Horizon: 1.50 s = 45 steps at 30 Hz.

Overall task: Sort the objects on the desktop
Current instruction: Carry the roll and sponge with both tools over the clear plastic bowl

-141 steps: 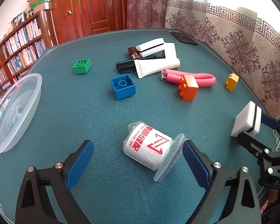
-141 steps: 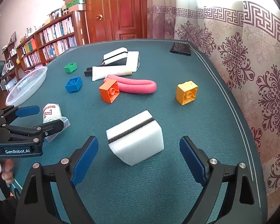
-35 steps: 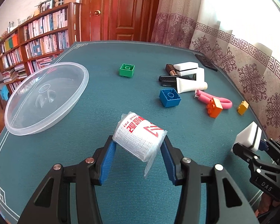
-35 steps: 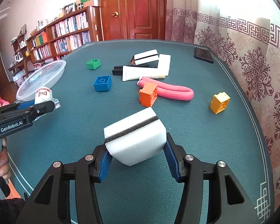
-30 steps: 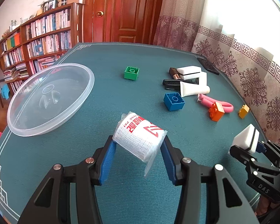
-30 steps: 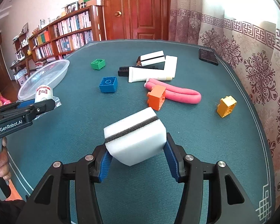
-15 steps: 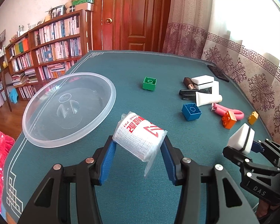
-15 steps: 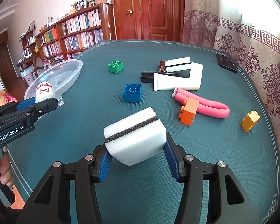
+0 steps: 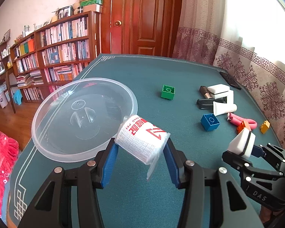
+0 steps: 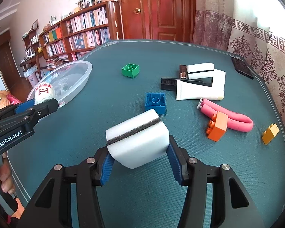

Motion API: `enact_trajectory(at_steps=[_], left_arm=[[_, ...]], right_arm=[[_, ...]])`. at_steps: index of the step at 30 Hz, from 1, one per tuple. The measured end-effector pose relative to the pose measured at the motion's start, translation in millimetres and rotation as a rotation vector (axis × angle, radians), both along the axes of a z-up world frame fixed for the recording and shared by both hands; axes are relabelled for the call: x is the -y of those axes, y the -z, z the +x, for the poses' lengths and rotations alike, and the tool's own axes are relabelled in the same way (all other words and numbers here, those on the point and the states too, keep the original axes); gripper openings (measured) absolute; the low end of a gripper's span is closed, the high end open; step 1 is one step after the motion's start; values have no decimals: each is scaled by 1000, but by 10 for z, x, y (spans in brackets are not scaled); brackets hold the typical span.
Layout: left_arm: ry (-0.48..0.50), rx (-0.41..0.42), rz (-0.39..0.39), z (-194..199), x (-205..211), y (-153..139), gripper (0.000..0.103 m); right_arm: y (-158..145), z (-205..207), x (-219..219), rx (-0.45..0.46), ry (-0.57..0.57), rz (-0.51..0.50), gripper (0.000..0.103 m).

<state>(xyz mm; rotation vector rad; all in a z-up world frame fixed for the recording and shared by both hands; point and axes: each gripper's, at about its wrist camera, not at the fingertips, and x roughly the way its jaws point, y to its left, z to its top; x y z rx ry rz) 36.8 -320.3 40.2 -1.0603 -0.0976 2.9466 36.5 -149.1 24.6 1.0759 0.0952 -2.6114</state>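
Your left gripper [image 9: 141,152] is clamped on a white bandage roll [image 9: 142,140] with red printing, wrapped in clear plastic, and holds it above the green table [image 9: 142,199], just at the near rim of a clear plastic bowl [image 9: 81,117]. Your right gripper [image 10: 138,157] is closed on a white sponge [image 10: 137,140] with a dark stripe through its middle, lifted over the table's near side. On the table beyond lie a green block [image 10: 130,70], a blue block [image 10: 155,102], an orange block [image 10: 217,126] touching a looped pink foam tube [image 10: 231,117], and a yellow block [image 10: 270,133] off to the right. Farther back, a white squeeze tube [image 10: 199,92], a black comb [image 10: 168,84] and a second white sponge [image 10: 200,69] are heaped together. A dark phone [image 10: 242,67] rests near the far right edge.
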Motion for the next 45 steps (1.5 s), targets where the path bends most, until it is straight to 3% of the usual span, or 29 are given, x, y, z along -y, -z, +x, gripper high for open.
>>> enact_trajectory(at_steps=[18,45], left_arm=[[-55,2,21,-188,507,30,54],[-174,36,37,-371,1291,159,54]], right_arm=[[-35,-249,555,8,-46,18,55],[-240,-701,1645,-35,-234,-8,55]])
